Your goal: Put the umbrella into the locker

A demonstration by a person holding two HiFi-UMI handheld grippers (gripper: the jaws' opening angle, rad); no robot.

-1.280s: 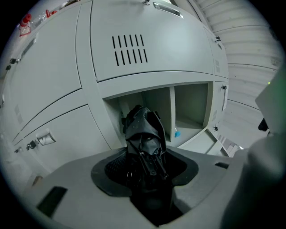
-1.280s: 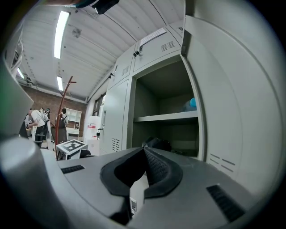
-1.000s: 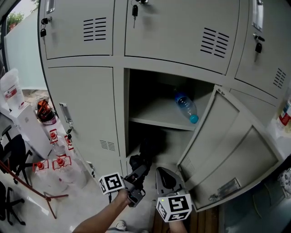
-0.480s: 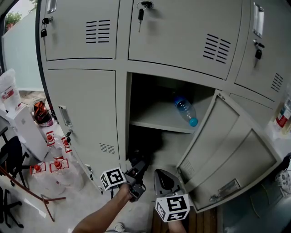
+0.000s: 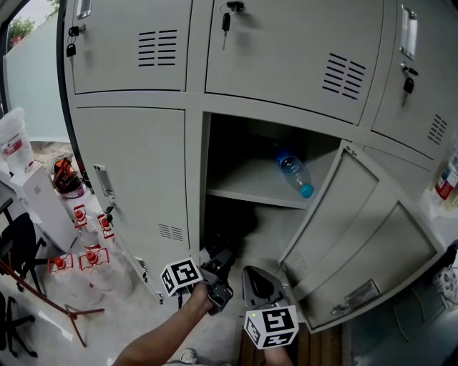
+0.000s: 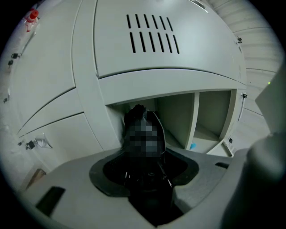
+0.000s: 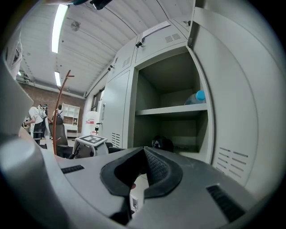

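Note:
The black folded umbrella (image 5: 227,227) (image 6: 137,114) lies between the jaws of my left gripper (image 5: 219,274) (image 6: 145,160), which are opening while their pads still touch it. Its far end reaches into the dark lower compartment of the open grey locker (image 5: 202,179), under the shelf (image 5: 247,179), and shows as a black lump in the right gripper view (image 7: 161,143). My right gripper (image 5: 259,280) (image 7: 144,152) hovers just right of the left one, before the same opening, shut and holding nothing.
A clear bottle with a blue cap (image 5: 293,171) (image 7: 196,97) lies on the shelf. The locker door (image 5: 358,221) swings out to the right. Water jugs with red caps (image 5: 89,257) and a dispenser (image 5: 28,186) stand to the left. Keys (image 5: 227,18) hang in the upper doors.
My left gripper has edged a little toward the locker with the umbrella. The right gripper has stayed where it was.

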